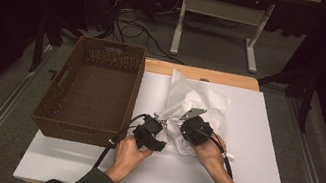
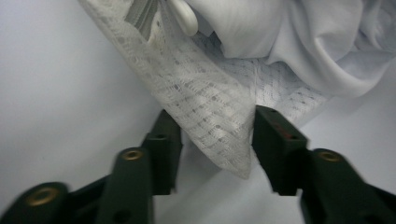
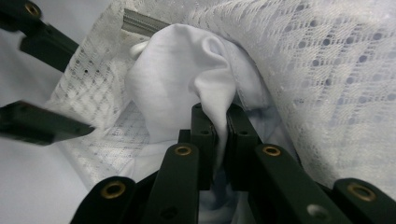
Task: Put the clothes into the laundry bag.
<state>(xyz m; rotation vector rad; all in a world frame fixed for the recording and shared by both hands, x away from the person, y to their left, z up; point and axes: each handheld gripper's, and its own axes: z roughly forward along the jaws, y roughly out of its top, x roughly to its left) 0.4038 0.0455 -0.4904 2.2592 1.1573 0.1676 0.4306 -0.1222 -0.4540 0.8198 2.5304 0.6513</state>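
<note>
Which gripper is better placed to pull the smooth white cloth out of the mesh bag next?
The right gripper: its jaws are already clamped on a fold of the white cloth. The left gripper stands open around a corner of the mesh bag.

a brown woven rectangular basket (image 1: 91,90) sits on the white tabletop (image 1: 261,154); a white-legged desk frame (image 1: 218,17) stands behind, black cables (image 1: 136,31) beside it.

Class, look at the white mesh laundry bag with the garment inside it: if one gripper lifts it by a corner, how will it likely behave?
The mesh bag will probably sag and fold, since it already lies crumpled on the table. It looks light, being thin netting. The smooth white garment, pinched by the right gripper, may slide out of the opening.
</note>
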